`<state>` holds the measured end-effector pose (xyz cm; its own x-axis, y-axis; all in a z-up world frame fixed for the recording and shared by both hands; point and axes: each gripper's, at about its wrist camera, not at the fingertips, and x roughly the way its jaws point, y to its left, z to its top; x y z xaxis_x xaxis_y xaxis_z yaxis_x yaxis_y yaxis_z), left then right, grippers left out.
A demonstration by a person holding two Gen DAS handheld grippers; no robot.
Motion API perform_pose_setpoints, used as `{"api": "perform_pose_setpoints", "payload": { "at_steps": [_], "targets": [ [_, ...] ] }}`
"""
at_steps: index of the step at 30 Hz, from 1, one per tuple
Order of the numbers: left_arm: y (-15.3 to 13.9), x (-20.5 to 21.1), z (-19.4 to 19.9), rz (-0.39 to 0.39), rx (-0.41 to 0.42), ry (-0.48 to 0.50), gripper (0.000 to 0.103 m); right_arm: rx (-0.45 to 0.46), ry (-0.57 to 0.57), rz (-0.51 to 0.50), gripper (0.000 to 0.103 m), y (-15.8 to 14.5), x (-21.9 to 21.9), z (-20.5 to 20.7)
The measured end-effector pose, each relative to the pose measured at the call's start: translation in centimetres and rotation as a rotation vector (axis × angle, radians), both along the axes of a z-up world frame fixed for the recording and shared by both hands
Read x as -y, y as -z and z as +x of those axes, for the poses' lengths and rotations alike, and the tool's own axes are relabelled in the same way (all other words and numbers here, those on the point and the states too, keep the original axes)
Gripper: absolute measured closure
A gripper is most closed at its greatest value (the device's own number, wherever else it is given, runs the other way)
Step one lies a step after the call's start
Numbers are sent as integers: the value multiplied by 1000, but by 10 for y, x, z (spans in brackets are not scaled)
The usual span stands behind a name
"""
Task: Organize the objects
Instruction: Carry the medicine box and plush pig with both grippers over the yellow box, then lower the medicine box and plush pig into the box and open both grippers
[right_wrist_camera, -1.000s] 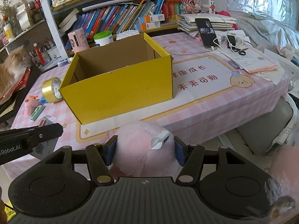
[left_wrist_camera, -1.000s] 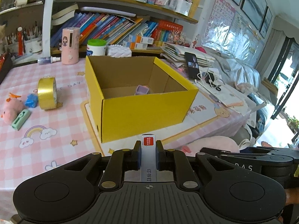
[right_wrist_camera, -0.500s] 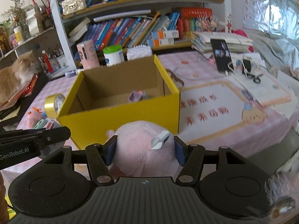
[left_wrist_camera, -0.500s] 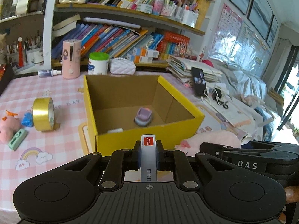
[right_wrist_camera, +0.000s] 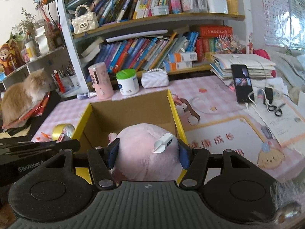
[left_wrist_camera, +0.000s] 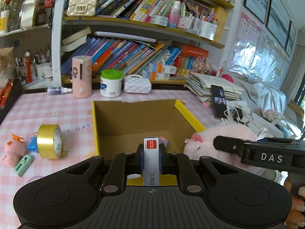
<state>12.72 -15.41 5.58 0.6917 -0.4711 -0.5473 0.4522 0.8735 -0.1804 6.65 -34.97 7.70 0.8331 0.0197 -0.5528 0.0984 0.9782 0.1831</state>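
Left tool [left_wrist_camera: 151, 159] clenched on a slim white staple box [left_wrist_camera: 151, 161], now hanging over the near edge of the yellow cardboard box [left_wrist_camera: 188, 114] instead of short of it. Right tool [right_wrist_camera: 147, 152] clamped around the pink plush toy [right_wrist_camera: 144, 148], likewise brought above the box opening from well in front. Gold tape roll [left_wrist_camera: 48, 141] left untouched on the desk [left_wrist_camera: 47, 110].

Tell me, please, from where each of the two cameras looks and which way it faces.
Left wrist: on the left hand-held gripper, shut on a staple box, facing down into the yellow box; right hand-held gripper at right.
Right wrist: on the right hand-held gripper, shut on a pink plush, facing that box.
Shared: box, bookshelf, gold tape.
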Motion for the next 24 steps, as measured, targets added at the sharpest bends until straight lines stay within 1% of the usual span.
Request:
{"api": "perform_pose_setpoints", "payload": {
  "at_steps": [6, 11, 16, 20, 24],
  "targets": [
    [5, 8, 12, 26, -9, -33, 90, 4, -53, -7, 44, 1, 3, 26],
    [10, 14, 23, 48, -17, -55, 90, -14, -97, -23, 44, 11, 2, 47],
    [15, 22, 40, 89, -19, -75, 90, -19, -155, -47, 45, 14, 0, 73],
    [20, 29, 51, 124, -21, -88, 90, -46, -188, -78, 46, 21, -1, 96],
    [27, 33, 59, 147, -35, -99, 90, -110, -205, -81, 46, 35, 1, 115]
  ]
}}
